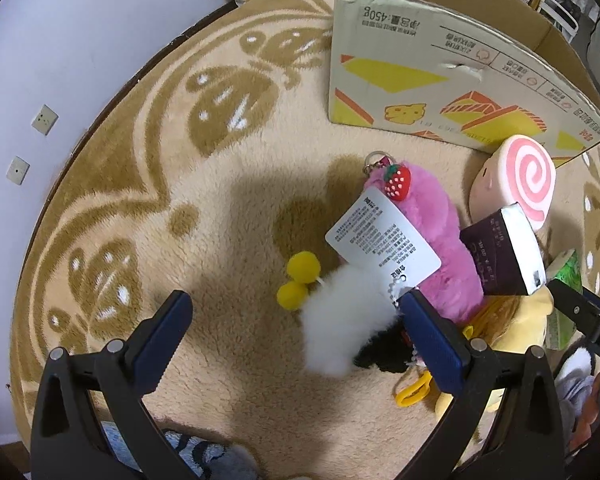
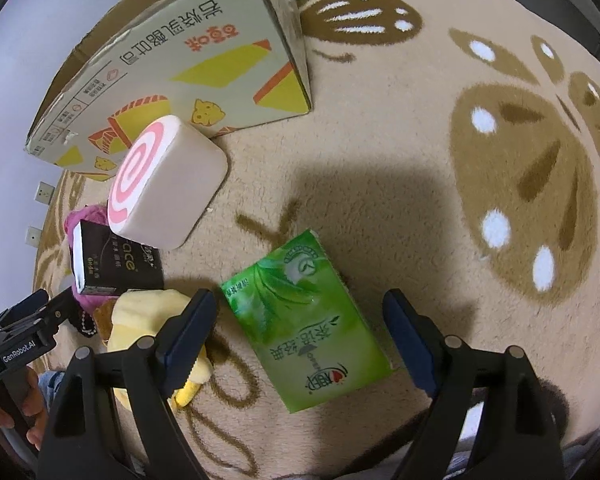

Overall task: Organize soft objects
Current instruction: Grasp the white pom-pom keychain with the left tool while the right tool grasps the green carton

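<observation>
My left gripper [image 1: 296, 308] is open above a white fluffy toy [image 1: 340, 320] with two yellow pompoms [image 1: 300, 278]. Next to it lie a pink furry plush [image 1: 436, 240] with a strawberry charm and a white tag, a swirl-roll squishy [image 1: 516, 184], a dark tissue pack [image 1: 500, 252] and a yellow plush [image 1: 516, 320]. My right gripper [image 2: 300, 320] is open with its fingers on either side of a green tissue pack [image 2: 304, 320] on the carpet. The swirl-roll squishy [image 2: 168, 184], dark pack [image 2: 112, 264] and yellow plush [image 2: 148, 320] show to its left.
An open cardboard box [image 1: 452, 80] stands on the round beige carpet [image 1: 180, 200] behind the pile; it also shows in the right wrist view [image 2: 172, 68]. A white wall with sockets [image 1: 44, 120] borders the carpet. The left gripper body [image 2: 16, 336] shows at the left edge.
</observation>
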`<action>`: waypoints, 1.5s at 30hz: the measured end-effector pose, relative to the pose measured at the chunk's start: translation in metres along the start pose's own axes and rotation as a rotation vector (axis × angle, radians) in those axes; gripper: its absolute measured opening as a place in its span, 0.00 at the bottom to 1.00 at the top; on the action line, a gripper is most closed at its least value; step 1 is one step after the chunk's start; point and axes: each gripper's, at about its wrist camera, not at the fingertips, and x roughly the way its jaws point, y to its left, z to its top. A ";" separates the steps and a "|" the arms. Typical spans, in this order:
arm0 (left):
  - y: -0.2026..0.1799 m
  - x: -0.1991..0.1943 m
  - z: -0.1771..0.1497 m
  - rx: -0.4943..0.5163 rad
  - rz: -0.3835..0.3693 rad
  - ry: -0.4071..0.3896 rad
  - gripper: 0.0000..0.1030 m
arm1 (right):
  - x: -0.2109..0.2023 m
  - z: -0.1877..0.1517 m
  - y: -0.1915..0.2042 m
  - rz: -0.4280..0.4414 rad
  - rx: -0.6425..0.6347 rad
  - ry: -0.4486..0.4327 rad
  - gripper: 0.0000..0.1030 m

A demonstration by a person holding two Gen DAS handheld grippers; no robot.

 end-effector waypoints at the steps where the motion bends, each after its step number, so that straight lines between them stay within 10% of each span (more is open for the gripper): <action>1: 0.000 0.002 0.000 -0.003 -0.001 0.006 1.00 | 0.000 0.000 0.001 -0.001 -0.003 0.001 0.87; 19: -0.005 0.011 0.003 -0.011 -0.013 0.025 0.98 | 0.012 0.002 0.013 -0.026 -0.030 0.024 0.78; 30: -0.015 0.025 -0.004 0.052 -0.028 0.073 0.72 | 0.013 0.000 0.016 -0.035 -0.038 0.026 0.77; 37: -0.021 0.021 -0.006 0.087 -0.074 0.055 0.35 | 0.011 -0.001 0.013 -0.040 -0.039 0.028 0.66; 45: -0.020 0.007 -0.012 0.097 -0.028 -0.005 0.31 | -0.007 -0.001 0.023 -0.042 -0.087 -0.057 0.61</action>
